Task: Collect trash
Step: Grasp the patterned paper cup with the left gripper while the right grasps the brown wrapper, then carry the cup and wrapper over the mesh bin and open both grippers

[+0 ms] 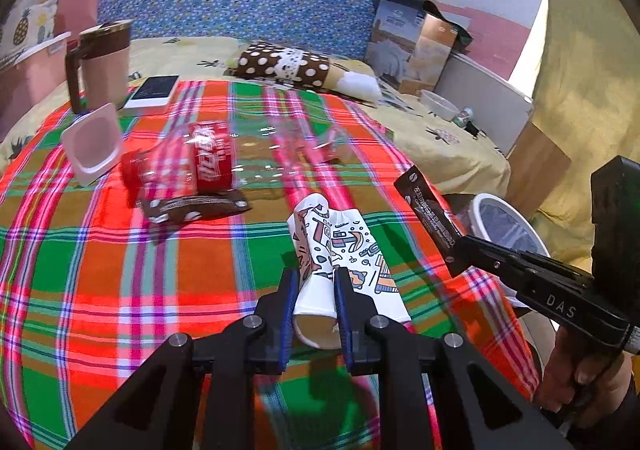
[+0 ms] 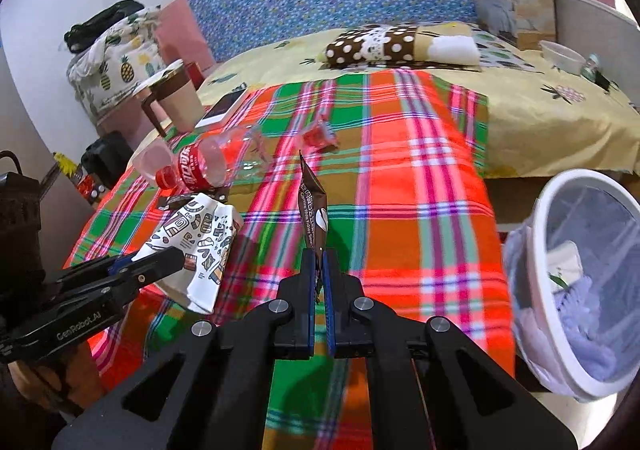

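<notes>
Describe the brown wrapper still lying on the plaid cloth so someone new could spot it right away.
Start at the bright plaid cloth covering the bed, then find the clear cola bottle with the red label lying on its side. The flat brown wrapper lies on the cloth right against that bottle, on the near side. Unlike the matching brown sachet in the right gripper, nothing holds it.

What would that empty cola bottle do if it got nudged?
The bottle lies on its side on the cloth, so it would probably roll. It looks clear and empty, so likely very light. Thin plastic may dent under a squeeze.
</notes>
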The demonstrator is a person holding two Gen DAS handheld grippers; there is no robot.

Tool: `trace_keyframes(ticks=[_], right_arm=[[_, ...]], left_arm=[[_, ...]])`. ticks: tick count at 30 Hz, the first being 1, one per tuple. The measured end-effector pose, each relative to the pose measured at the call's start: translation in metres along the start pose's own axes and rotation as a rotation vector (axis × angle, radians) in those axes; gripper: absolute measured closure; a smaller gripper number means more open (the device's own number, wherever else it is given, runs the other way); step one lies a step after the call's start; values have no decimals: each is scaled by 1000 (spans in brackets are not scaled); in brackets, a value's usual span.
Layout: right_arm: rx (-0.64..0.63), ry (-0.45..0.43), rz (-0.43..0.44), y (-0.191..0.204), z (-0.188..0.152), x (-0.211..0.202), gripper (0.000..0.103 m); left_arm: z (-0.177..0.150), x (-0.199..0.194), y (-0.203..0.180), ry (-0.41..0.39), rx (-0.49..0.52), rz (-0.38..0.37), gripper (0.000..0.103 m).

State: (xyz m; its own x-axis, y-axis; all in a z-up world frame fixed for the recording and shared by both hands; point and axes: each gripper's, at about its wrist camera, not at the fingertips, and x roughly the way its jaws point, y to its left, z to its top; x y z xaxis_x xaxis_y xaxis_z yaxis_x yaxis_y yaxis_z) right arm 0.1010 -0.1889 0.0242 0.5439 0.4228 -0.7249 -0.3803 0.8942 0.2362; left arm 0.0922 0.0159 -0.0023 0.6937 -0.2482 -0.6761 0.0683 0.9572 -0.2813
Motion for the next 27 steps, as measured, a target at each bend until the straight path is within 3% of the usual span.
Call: trace_keyframes(ticks=[12, 27], right_arm=[[69, -60, -68, -34, -7, -27, 97], [189, -119, -212, -99, -22, -64, 97]], left_arm=[[10, 19, -64, 11, 102, -75, 84], [22, 58, -155, 38, 243, -190, 84]])
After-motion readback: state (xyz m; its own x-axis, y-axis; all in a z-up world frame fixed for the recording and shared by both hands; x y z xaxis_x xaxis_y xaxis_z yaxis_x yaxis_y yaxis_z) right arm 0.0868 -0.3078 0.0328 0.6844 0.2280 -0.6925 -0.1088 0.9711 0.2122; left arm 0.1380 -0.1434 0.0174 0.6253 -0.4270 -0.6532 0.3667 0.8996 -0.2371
